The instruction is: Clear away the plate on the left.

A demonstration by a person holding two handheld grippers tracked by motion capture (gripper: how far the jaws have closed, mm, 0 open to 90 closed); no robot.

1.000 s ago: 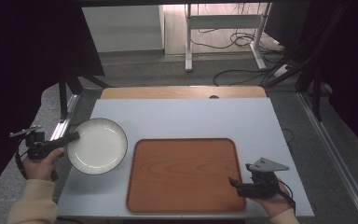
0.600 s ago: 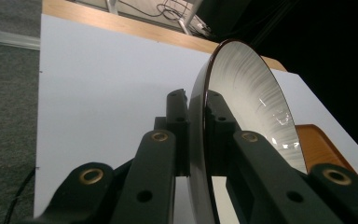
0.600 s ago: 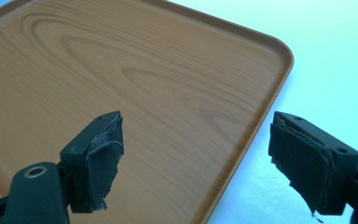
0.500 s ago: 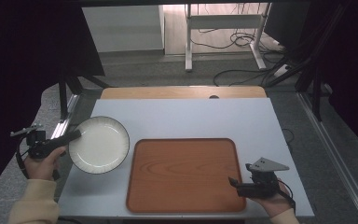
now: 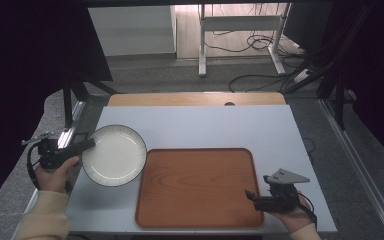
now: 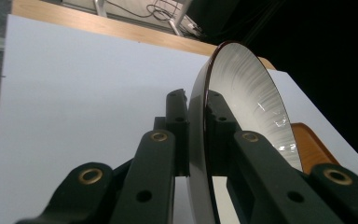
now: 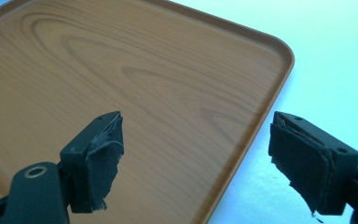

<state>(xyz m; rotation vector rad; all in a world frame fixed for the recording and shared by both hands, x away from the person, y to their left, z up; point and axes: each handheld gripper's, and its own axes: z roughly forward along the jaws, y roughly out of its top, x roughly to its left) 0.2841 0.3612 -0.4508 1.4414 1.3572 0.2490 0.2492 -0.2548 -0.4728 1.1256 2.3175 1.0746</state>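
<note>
My left hand-held gripper [image 5: 87, 145] is clenched on the left rim of a white plate [image 5: 114, 155]. In the left gripper view its two black jaws pinch the plate's [image 6: 247, 100] dark-edged rim from either side, one on the underside and one on the pale inner face. The plate stands on edge in that picture, since the camera is turned with my hand. From the high view the plate sits at the left of the table [image 5: 195, 125], its right edge reaching just over the left rim of the wooden tray [image 5: 197, 187]. I cannot tell whether the plate rests on the table or is lifted off it. My left hand [image 5: 55, 172] grips the tool at the table's left edge, a pale sleeve [image 5: 42, 215] behind it.

My right hand-held gripper [image 5: 252, 196] is released, its jaws spread wide. In the right gripper view the padded tips [image 7: 105, 158] straddle the tray's [image 7: 121, 84] near right corner, one over the wood grain, the other over the white table [image 7: 335, 56] beyond the rim, gripping nothing. A grey three-cornered plate [image 5: 286, 176] tops this gripper, held in my right hand [image 5: 292, 217] at the near right of the table.

The tray lies flat, centre and near, with its wood-grain surface bare.
</note>
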